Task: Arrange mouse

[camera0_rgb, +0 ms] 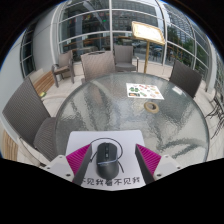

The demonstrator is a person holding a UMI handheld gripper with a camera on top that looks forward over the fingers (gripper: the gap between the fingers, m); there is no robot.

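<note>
A black computer mouse (106,156) with a thin cable looping around it lies on a white mouse mat (110,141) printed with dark characters along its near edge. The mat rests on a round glass table (130,108). My gripper (111,161) is open, its magenta pads (78,162) on either side of the mouse. The mouse stands between the fingers with a gap at each side and rests on the mat.
A small card or packet with green and red marks (145,91) lies on the far side of the table. Several grey chairs (22,103) ring the table. A wooden stand (150,35) and glass walls are beyond.
</note>
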